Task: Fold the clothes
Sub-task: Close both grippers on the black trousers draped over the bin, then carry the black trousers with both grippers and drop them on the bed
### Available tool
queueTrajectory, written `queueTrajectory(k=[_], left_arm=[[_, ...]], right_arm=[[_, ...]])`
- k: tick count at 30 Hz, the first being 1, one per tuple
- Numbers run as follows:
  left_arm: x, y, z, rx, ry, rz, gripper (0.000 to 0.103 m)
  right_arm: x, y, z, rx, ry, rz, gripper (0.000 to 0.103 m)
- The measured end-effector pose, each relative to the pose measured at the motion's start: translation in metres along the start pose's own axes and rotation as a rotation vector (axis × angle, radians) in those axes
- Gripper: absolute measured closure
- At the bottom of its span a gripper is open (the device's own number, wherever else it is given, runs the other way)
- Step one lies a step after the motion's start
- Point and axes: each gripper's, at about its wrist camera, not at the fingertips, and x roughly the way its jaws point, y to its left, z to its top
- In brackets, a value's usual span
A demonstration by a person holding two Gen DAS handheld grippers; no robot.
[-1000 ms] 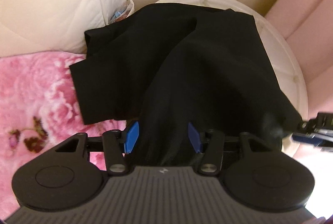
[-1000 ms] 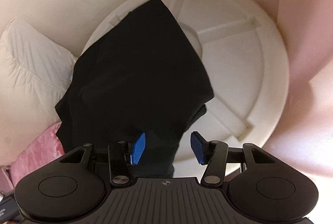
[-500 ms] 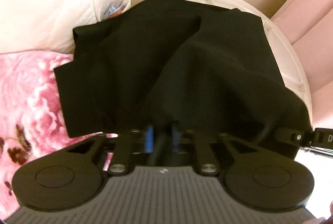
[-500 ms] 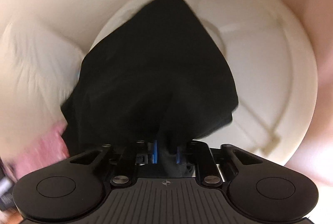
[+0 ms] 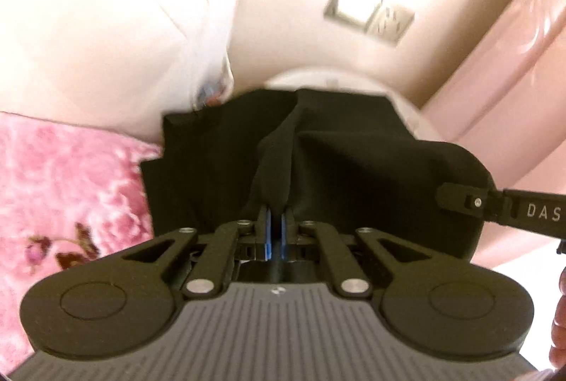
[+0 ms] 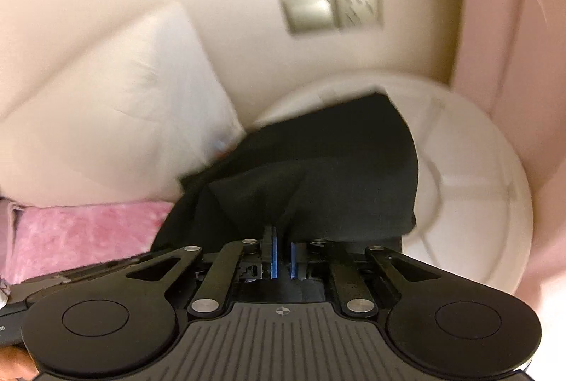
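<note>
A black garment (image 5: 353, 161) lies partly on a round white table (image 5: 318, 80) and partly over the bed edge. My left gripper (image 5: 275, 214) is shut on a raised fold of its near edge, and the cloth rises in a ridge from the blue pads. In the right wrist view the same black garment (image 6: 318, 168) is pulled up off the white table (image 6: 477, 168). My right gripper (image 6: 282, 239) has its jaws closing on the near edge, with cloth pinched between the pads. The right gripper's body shows at the right edge of the left wrist view.
A pink flowered blanket (image 5: 70, 186) covers the bed on the left, with a white pillow (image 5: 106, 45) behind it. A wall switch and socket (image 6: 332, 9) sit above the table. A pink curtain (image 6: 513, 27) hangs close on the right.
Both grippers went from open to shut on the garment's near edge, then rose with it. The cloth now lifts off the table, and both views tilt up toward the wall.
</note>
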Motion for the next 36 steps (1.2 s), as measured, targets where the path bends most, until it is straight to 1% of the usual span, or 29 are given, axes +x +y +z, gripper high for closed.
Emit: queueTrajectory(k=[5, 10, 12, 15, 18, 20, 23, 29, 32, 34, 36], left_arm=[[-0.073, 0.023, -0.006, -0.046, -0.138, 0.029, 0.101], [-0.17, 0.055, -0.024, -0.131, -0.311, 0.085, 0.103], [-0.212, 0.069, -0.037, -0.156, -0.379, 0.115, 0.103], [-0.278, 0.09, -0.064, -0.199, -0.474, 0.17, 0.103], [-0.349, 0.109, -0.1, -0.25, -0.573, 0.236, 0.103], [-0.394, 0.12, -0.126, -0.283, -0.632, 0.284, 0.103], [-0.465, 0.135, -0.171, -0.334, -0.72, 0.372, 0.103], [-0.606, 0.144, -0.265, -0.438, -0.893, 0.612, 0.103], [-0.67, 0.139, -0.31, -0.489, -0.968, 0.727, 0.103], [-0.71, 0.132, -0.335, -0.511, -1.004, 0.821, 0.103], [-0.746, 0.123, -0.351, -0.513, -1.029, 0.906, 0.103]], right_arm=[[-0.043, 0.053, 0.007, -0.1, -0.104, 0.086, 0.098], [-0.103, 0.114, -0.005, -0.211, -0.232, 0.226, 0.099], [-0.127, 0.144, -0.012, -0.262, -0.291, 0.294, 0.099], [-0.17, 0.186, -0.027, -0.342, -0.355, 0.416, 0.099], [-0.214, 0.235, -0.051, -0.427, -0.414, 0.541, 0.099], [-0.24, 0.264, -0.071, -0.473, -0.429, 0.634, 0.099], [-0.274, 0.3, -0.105, -0.544, -0.452, 0.762, 0.099], [-0.352, 0.366, -0.174, -0.654, -0.454, 1.104, 0.1], [-0.39, 0.393, -0.206, -0.69, -0.417, 1.286, 0.1], [-0.417, 0.41, -0.23, -0.72, -0.394, 1.393, 0.1], [-0.447, 0.429, -0.254, -0.741, -0.371, 1.489, 0.1]])
